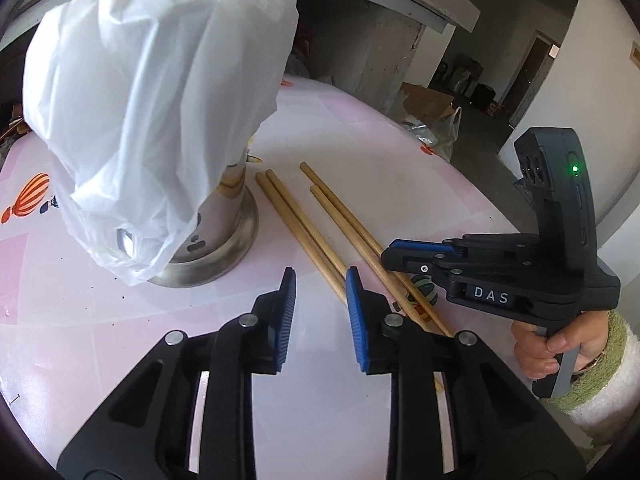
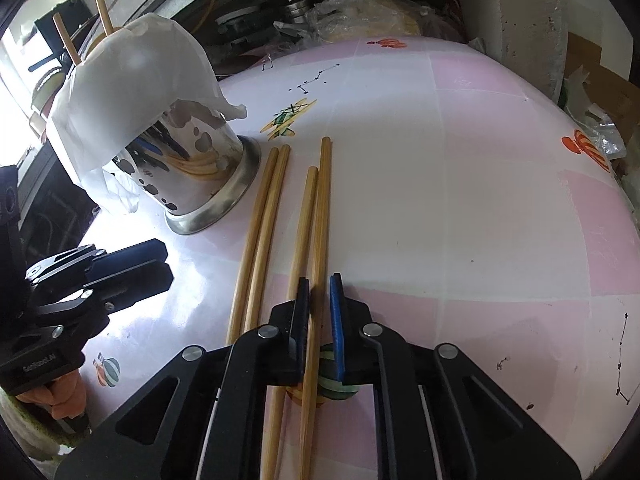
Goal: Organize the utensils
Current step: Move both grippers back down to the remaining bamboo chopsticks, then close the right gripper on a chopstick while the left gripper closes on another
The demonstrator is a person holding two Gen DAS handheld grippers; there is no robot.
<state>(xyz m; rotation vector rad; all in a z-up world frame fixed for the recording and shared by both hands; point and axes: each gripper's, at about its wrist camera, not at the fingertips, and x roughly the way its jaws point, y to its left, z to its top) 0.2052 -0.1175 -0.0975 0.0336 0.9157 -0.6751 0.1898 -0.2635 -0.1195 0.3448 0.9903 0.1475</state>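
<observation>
Four long, round, pale wooden chopsticks lie flat on the pink-and-white patterned tabletop, side by side in two loose pairs, running near to far. The left pair lies touching along its length; the right pair sits just beside it, one stick reaching farther than the other.

Right gripper: jaws nearly closed, blue pads either side of the rightmost chopstick at its near part. Whether the pads actually press the stick cannot be told.

Left of the chopsticks, just beside their far ends, stands a shiny perforated steel utensil holder with a flared base, upright. A crumpled white plastic bag drapes over its top; two more wooden sticks poke up out of it.

Left gripper: jaws partly open, nothing between them, hovering over bare tabletop near the holder's base, left of the chopsticks.

A hand in a green-and-white fuzzy sleeve grips the right gripper's handle.
</observation>
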